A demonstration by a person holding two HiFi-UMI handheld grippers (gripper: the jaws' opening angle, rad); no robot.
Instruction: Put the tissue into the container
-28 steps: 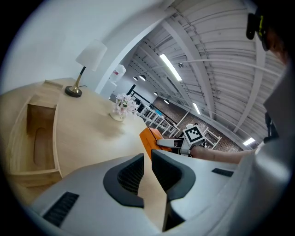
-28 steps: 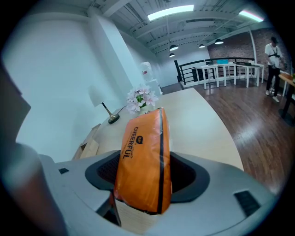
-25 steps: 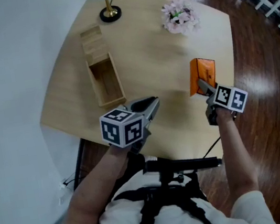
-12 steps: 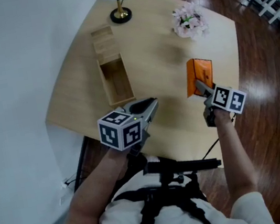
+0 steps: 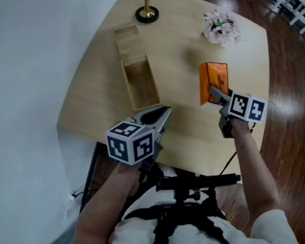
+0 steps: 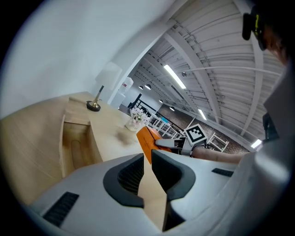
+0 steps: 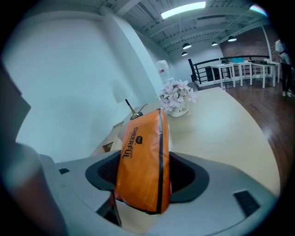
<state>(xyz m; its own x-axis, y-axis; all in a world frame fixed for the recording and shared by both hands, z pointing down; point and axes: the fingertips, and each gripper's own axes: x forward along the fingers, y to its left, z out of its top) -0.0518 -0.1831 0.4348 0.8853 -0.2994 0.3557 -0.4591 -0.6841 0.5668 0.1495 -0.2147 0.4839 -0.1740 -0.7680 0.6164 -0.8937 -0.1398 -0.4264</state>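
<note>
An orange tissue pack (image 5: 214, 76) stands upright above the table's right side, and my right gripper (image 5: 215, 93) is shut on its lower end. In the right gripper view the tissue pack (image 7: 142, 156) fills the gap between the jaws of the right gripper (image 7: 143, 177). To the pack's left an open wooden container (image 5: 130, 87) lies lengthways on the table, its inside empty. My left gripper (image 5: 167, 111) hovers over the table's near edge, just below the container, shut with nothing in it. The left gripper view shows the left gripper (image 6: 147, 156), the container (image 6: 76, 143) and the tissue pack (image 6: 146, 139).
A lamp with a brass base (image 5: 147, 14) stands at the far end of the table beyond the container. A small pot of pink flowers (image 5: 220, 26) sits at the far right. The table (image 5: 187, 124) ends just before my body, with dark wooden floor (image 5: 298, 94) to its right.
The right gripper has carried the tissue pack slightly left, closer to the container. The head view has shifted, so the table sits further right in frame. The left gripper has barely moved.
</note>
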